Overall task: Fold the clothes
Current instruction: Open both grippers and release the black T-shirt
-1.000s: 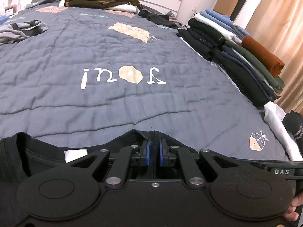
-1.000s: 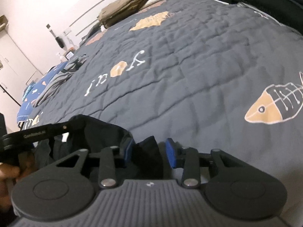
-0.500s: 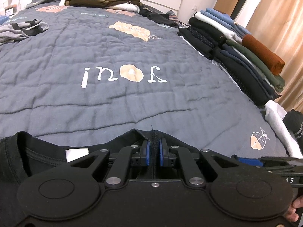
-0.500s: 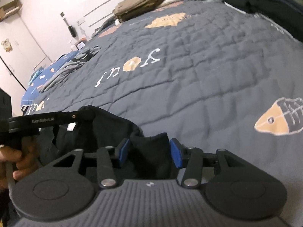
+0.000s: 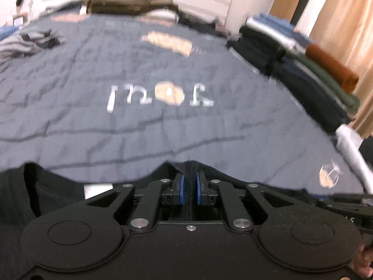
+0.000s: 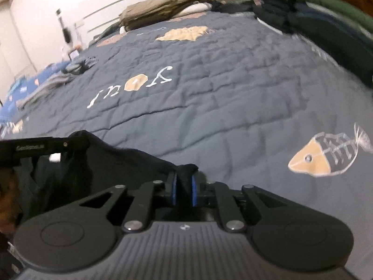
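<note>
A black T-shirt [image 5: 46, 186] with a white neck label lies at the near edge of the bed. My left gripper [image 5: 189, 187] is shut on its shoulder seam. In the right wrist view the same black T-shirt [image 6: 112, 163] bunches up, and my right gripper [image 6: 183, 190] is shut on a fold of its cloth. The left gripper's body shows at the left of the right wrist view [image 6: 35, 147]. Both views are blurred by motion.
A grey-blue quilt [image 5: 163, 121] with "youi" lettering covers the bed. A row of folded clothes [image 5: 314, 70] lies along the right side. A khaki folded stack [image 5: 130, 0] sits at the headboard. Grey striped clothes [image 5: 28, 42] lie far left.
My right gripper's jaws have closed on the shirt fold that sat between them. Both grippers are moving and the views have gone blurry. The left grip is unchanged.
</note>
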A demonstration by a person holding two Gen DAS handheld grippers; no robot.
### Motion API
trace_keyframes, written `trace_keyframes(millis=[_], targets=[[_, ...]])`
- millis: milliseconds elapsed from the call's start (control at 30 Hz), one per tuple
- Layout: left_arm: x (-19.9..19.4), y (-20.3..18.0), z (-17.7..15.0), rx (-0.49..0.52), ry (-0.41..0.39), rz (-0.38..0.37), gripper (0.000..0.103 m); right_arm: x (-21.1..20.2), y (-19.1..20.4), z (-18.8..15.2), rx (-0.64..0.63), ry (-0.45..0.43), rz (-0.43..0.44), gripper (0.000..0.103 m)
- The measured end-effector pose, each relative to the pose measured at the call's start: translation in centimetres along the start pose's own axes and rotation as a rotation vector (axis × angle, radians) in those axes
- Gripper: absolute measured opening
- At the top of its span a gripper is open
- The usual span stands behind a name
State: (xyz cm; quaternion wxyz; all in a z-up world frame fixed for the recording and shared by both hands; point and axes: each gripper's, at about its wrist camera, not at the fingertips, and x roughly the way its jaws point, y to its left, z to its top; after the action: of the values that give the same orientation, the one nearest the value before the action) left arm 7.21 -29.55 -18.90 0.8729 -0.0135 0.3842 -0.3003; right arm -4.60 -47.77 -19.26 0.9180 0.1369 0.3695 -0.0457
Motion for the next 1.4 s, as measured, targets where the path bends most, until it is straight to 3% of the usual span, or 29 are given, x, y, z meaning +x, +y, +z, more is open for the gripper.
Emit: trace_keyframes(millis=[67, 200, 333, 433, 600, 633, 700, 833, 933, 1000, 1067, 1233, 1300, 1367, 1400], targets=[[-0.9, 0.1, -0.1, 0.003, -0.006, 0.008, 0.020, -0.4, -0.1, 0.3, -0.006, -0.001, 0.004, 0.016], [-4.9, 0.5, -0.8, 0.010, -0.063, 0.009, 0.020, -0.9, -0.7, 0.9, 0.034, -0.005, 0.005, 0.028], [-7.3, -0.4, -2.9, 0.027, -0.023, -0.070, 0.028, -2.2, -1.0, 1.7, 0.039, -0.032, -0.005, 0.034], [-6.5, -1.7, -4.8, 0.060, 0.026, -0.103, 0.029, -3.2, -1.1, 2.0, 0.033, -0.065, 0.007, 0.037], [-4.3, -2.7, -6.2, 0.026, 0.071, -0.110, 0.029, -2.8, -1.0, 1.7, 0.033, -0.028, 0.028, 0.039], [-4.2, -2.9, -6.3, 0.029, 0.069, -0.116, 0.028, -2.8, -0.9, 1.6, 0.026, -0.026, 0.029, 0.039], [-4.2, -3.0, -6.4, 0.041, 0.058, -0.126, 0.011, -2.8, -0.9, 1.5, 0.020, -0.018, 0.034, 0.039], [-5.0, -2.8, -6.3, 0.051, 0.018, -0.109, 0.008, -2.5, -1.1, 1.5, 0.037, -0.009, 0.032, 0.039], [-4.9, -2.2, -6.5, 0.019, 0.051, -0.082, 0.008, -2.4, -1.2, 1.4, 0.034, -0.003, 0.018, 0.039], [-4.9, -2.1, -6.8, 0.016, 0.062, -0.068, 0.010, -2.3, -1.2, 1.3, 0.034, 0.002, 0.016, 0.039], [-5.8, -1.8, -6.8, -0.008, 0.038, -0.065, 0.020, -2.4, -1.2, 1.4, 0.031, 0.006, 0.022, 0.039], [-10.4, -0.2, -6.7, -0.043, -0.016, -0.050, 0.027, -3.3, -0.7, 1.4, 0.015, 0.005, 0.052, 0.039], [-13.1, 0.7, -7.2, -0.058, -0.044, -0.041, 0.034, -3.8, -0.3, 1.4, 0.007, 0.007, 0.072, 0.039], [-15.6, 1.6, -7.9, -0.081, -0.069, -0.021, 0.049, -4.6, 0.3, 1.2, 0.001, 0.014, 0.090, 0.039], [-17.0, 2.0, -8.4, -0.085, -0.088, -0.010, 0.050, -5.1, 0.5, 1.0, -0.005, 0.012, 0.097, 0.040]])
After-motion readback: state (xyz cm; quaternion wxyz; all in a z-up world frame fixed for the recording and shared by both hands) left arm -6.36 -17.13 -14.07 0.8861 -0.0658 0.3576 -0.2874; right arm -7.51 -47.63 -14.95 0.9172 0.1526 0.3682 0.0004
